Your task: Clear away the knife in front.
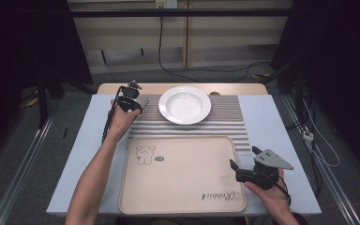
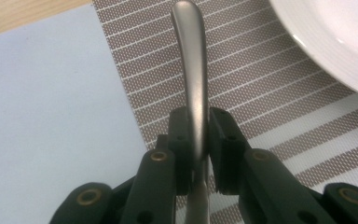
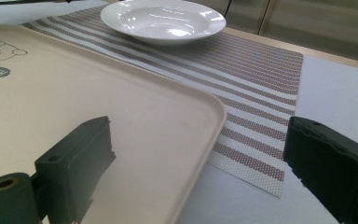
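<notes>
Spoon handle (image 2: 193,88) sits clamped in the left gripper (image 1: 132,104), upper left of the high view, its long axis running straight out over the striped placemat (image 2: 261,93), just left of the plate (image 1: 185,105). Right gripper (image 1: 243,173) rests wide open by the tray (image 1: 178,187), lower right.

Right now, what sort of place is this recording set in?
Most likely a lab or recording studio mocked up as a dining spot. A white plate sits on a striped placemat beside a beige tray, but dark curtains, loose cables and bare floor surround the table.
</notes>
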A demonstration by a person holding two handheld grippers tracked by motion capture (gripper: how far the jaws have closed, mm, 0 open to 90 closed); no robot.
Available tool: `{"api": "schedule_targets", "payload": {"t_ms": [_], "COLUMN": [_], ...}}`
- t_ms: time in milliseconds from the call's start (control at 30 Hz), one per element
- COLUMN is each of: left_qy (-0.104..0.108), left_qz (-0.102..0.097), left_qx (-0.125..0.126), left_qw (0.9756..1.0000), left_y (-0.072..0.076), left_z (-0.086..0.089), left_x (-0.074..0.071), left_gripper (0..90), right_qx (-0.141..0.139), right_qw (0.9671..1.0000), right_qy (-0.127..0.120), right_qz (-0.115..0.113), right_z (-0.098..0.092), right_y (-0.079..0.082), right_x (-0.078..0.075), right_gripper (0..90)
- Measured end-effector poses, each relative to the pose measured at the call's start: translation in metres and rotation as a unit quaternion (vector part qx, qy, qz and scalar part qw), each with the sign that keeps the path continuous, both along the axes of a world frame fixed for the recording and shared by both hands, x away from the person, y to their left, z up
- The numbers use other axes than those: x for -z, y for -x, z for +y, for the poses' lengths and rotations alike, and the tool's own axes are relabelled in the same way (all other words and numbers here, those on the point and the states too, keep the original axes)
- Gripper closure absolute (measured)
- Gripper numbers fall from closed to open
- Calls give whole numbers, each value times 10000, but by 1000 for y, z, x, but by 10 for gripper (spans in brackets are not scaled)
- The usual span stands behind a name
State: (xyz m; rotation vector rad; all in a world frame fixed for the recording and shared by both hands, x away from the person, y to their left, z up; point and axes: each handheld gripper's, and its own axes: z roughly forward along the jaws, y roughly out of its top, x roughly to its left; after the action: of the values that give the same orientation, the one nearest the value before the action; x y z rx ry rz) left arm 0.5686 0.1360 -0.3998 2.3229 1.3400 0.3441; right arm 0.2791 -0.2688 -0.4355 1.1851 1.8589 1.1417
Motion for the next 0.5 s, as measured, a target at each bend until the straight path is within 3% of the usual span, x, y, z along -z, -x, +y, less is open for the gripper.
{"api": "schedule_targets", "payload": {"t_ms": [400,500], "left_qy": [-71,40], "left_qz": [-83,-95], "left_qx": [146,166], "left_qw": [9998,9998], "left_y": [13,18], "left_z": [2,5], "left_x": [-10,-13], "left_gripper": [802,802], "right_qx": [-1,1], "right_qw": [10000,10000], "right_qy": [4,3], "right_qz": [-5,-10], "right_z": [0,0], "right_y": [0,0], "right_x": [0,0], "right_gripper": [86,86]}}
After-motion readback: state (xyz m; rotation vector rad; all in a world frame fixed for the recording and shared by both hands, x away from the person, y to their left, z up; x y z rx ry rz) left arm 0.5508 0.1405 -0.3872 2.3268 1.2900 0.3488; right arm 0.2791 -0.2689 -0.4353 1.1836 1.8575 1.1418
